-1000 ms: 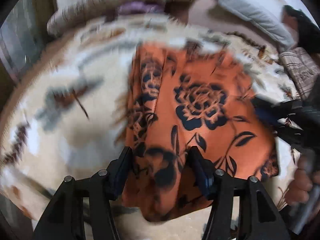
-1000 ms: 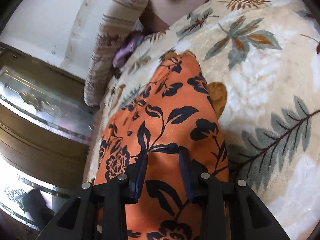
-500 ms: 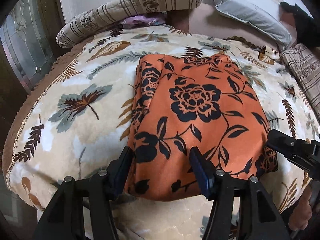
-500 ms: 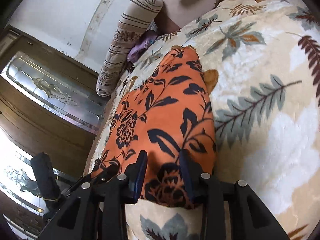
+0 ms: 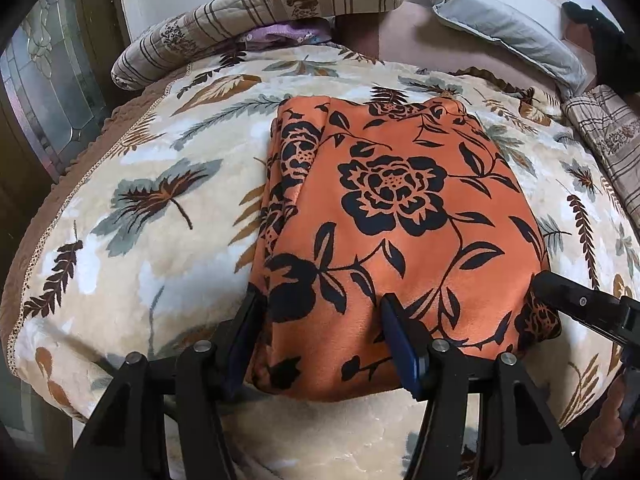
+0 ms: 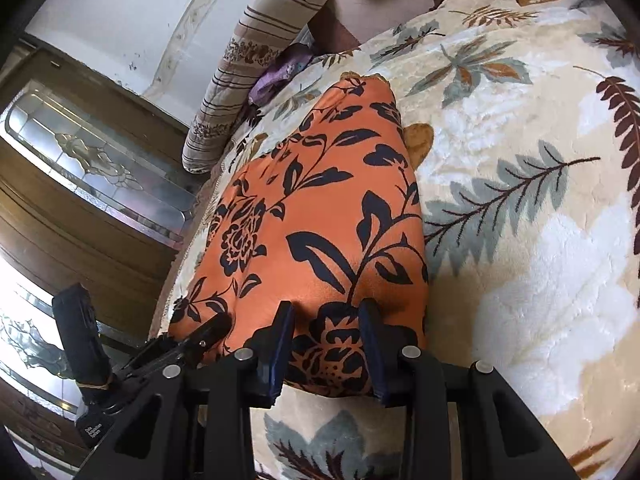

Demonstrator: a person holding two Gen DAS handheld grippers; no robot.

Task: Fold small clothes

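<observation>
I see the bed blanket (image 5: pixel 132 248) filling most of both views — cream plush with grey and brown leaves. The orange cloth (image 5: pixel 392 216), printed with black flowers, lies folded flat on the blanket, near its front edge, with a narrower flap doubled along the cloth's left side.

Behind the cloth, at the head of the bed, sits a striped bolster (image 5: pixel 256 12) with a bit of purple fabric (image 5: pixel 280 34) tucked under it, and a grey pillow (image 5: pixel 504 28) lies off to the cloth's far right. Left of the cloth, past the blanket's edge, stands a wooden door with patterned glass (image 6: pixel 96 168).

My left gripper (image 5: pixel 320 340) is at the cloth's near left corner, fingers spread apart with the front edge of the cloth between them; I cannot tell whether the pads press on it. My right gripper (image 6: pixel 326 336) is at the cloth's near right corner, fingers standing narrower, the corner between them — again I cannot tell if it is pinched.
</observation>
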